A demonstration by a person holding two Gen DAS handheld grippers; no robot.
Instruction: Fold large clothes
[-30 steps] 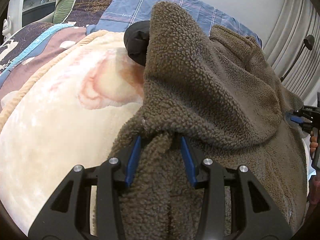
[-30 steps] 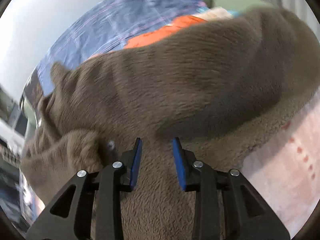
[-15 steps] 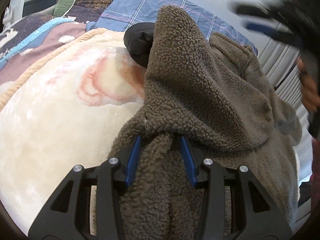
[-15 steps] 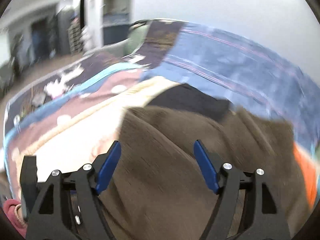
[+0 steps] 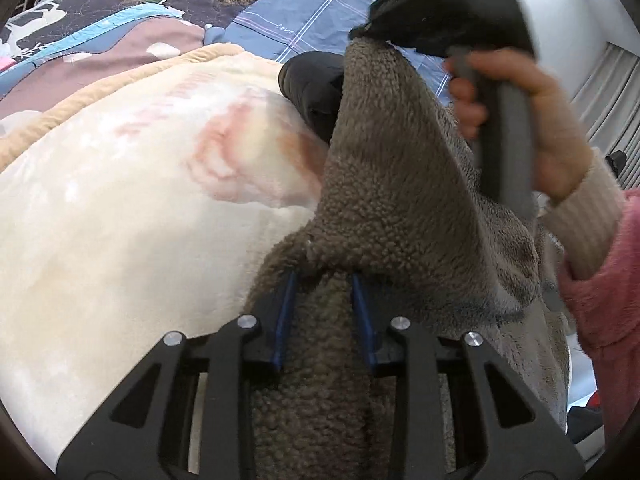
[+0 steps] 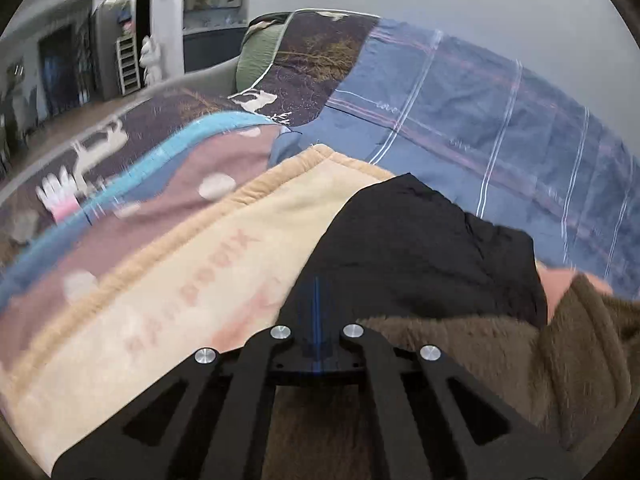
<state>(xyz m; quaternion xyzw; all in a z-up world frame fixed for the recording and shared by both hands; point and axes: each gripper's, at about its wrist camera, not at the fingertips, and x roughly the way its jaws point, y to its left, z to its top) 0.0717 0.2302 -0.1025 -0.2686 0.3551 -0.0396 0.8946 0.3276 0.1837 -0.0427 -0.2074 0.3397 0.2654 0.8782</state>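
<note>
A brown fleece garment [image 5: 400, 184] lies bunched on a cream blanket [image 5: 120, 208], with one fold standing up in a peak. My left gripper [image 5: 322, 276] has a thick fold of it between its blue pads, and the jaws are closing on it. In the left wrist view my right gripper [image 5: 362, 34] sits at the top of that peak, with a hand [image 5: 552, 120] around its grey handle. The right wrist view shows the right gripper [image 6: 316, 284] shut, pads together and no cloth visible between them. The fleece [image 6: 500, 360] lies just below and to its right.
A black garment [image 5: 316, 88] lies behind the fleece, also seen ahead of the right gripper as a black garment [image 6: 420, 248]. A blue plaid sheet [image 6: 480, 128] and patterned quilts cover the far bed. A pink sleeve [image 5: 612, 280] fills the right edge. The cream blanket [image 6: 200, 280] stretches left.
My right gripper left the fleece's side, swung across with its jaws wide, then shut at the raised peak. The left gripper's pads have drawn closer on the fold.
</note>
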